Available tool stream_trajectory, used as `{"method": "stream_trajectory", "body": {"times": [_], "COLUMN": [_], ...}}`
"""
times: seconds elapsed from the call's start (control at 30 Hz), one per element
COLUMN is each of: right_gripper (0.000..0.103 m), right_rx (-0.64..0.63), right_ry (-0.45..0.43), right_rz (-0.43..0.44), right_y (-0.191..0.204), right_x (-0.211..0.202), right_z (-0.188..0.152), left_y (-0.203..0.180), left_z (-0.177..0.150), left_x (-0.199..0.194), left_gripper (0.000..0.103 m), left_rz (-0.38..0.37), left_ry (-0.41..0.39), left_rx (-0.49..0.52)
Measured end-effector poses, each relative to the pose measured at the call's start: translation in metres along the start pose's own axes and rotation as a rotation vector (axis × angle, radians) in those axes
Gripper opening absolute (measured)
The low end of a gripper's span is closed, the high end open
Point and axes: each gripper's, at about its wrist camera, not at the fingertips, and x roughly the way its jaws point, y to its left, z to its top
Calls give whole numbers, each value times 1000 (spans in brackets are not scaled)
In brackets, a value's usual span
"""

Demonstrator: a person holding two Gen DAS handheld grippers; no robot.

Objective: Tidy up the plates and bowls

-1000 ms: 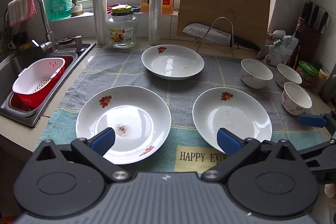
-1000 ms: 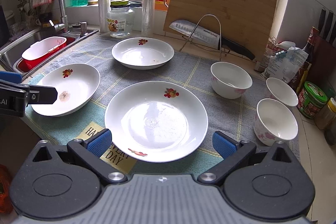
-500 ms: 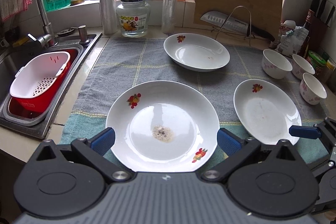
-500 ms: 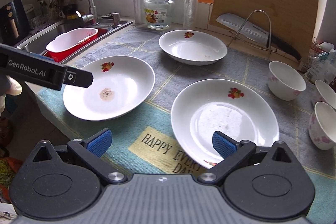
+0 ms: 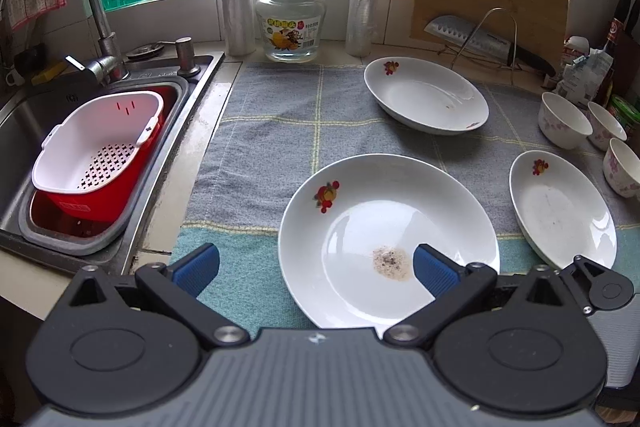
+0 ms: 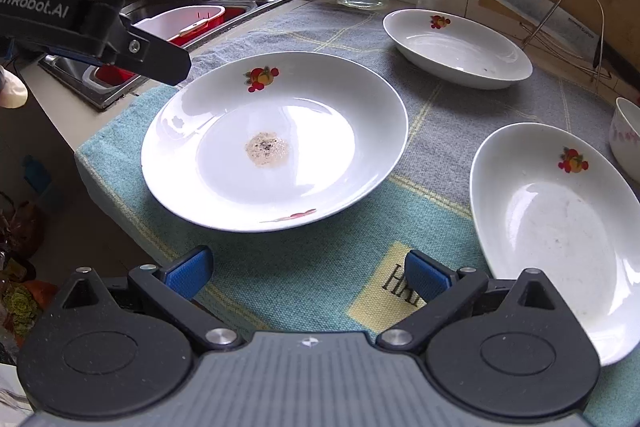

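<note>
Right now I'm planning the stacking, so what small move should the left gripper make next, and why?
Probably ease the open left gripper forward onto the near rim of the white plate with the brown residue spot. Its right blue pad already sits over that plate, the left pad over the teal towel, and nothing is held.

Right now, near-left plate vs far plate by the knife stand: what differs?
The near-left plate carries a brown speckled residue patch at its center; the far plate shows only tiny specks. The near-left plate sits partly between the open left claw's fingers; the far plate is clear of both claws. Both are white with a fruit motif.
</note>
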Motion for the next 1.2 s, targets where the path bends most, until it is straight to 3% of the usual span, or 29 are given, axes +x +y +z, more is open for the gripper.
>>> {"method": "stream_trajectory", "body": {"times": [0.3, 0.43, 0.63, 0.8, 1.1, 1.2], "right_gripper": [103, 103, 103, 103, 103, 103], "right_rx": [-35, -29, 2, 24, 42, 44], "right_ry": [-14, -20, -11, -16, 5, 11], "right_rz": [-41, -46, -74, -93, -105, -106], "right_y": [7, 7, 10, 12, 12, 12], "right_x": [10, 10, 12, 13, 16, 17], "right_z": [5, 4, 7, 7, 12, 13], "left_y": [27, 27, 19, 14, 7, 9], "left_z": [22, 40, 62, 63, 61, 58], "left_x": [41, 69, 116, 140, 143, 141], "left_gripper": [102, 102, 102, 102, 103, 103], "left_rz": [-78, -160, -291, -349, -346, -351], "left_ry": [38, 47, 154, 229, 230, 215], "left_rx": [87, 158, 217, 269, 418, 415]}}
